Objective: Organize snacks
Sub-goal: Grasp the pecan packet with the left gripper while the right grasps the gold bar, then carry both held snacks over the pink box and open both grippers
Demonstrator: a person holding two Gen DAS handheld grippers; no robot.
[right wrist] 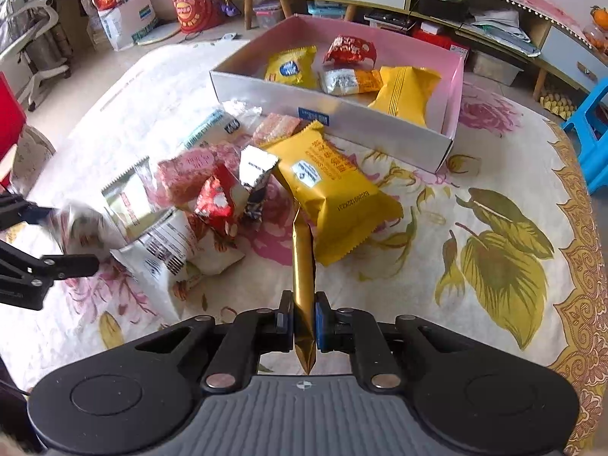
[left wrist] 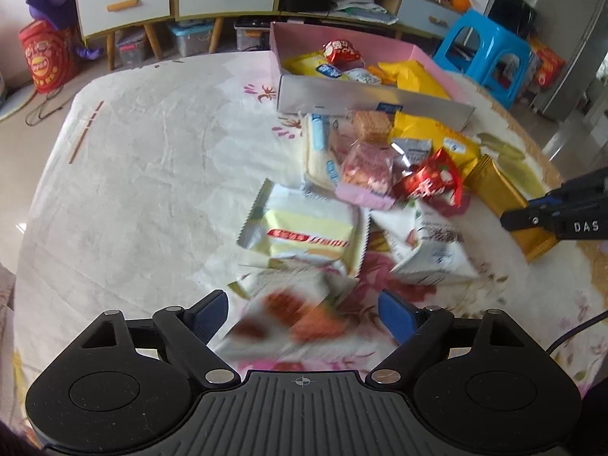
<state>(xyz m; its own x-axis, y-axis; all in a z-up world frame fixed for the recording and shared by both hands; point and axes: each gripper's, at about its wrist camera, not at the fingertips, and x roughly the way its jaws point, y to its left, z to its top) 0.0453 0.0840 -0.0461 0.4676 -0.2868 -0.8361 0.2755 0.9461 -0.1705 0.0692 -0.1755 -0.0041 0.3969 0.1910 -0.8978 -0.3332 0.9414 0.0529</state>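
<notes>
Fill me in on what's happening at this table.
A person is sorting wrapped snacks into a pink-lined cardboard box on a floral tablecloth. The right gripper is shut on a slim gold foil packet. The left gripper is open around a blurred white packet with red print. Four snacks lie in the box; a pile remains beside it.

Bright, even daylight; fisheye bending with dark corners; a blurred snack packet lies nearest the lens.
</notes>
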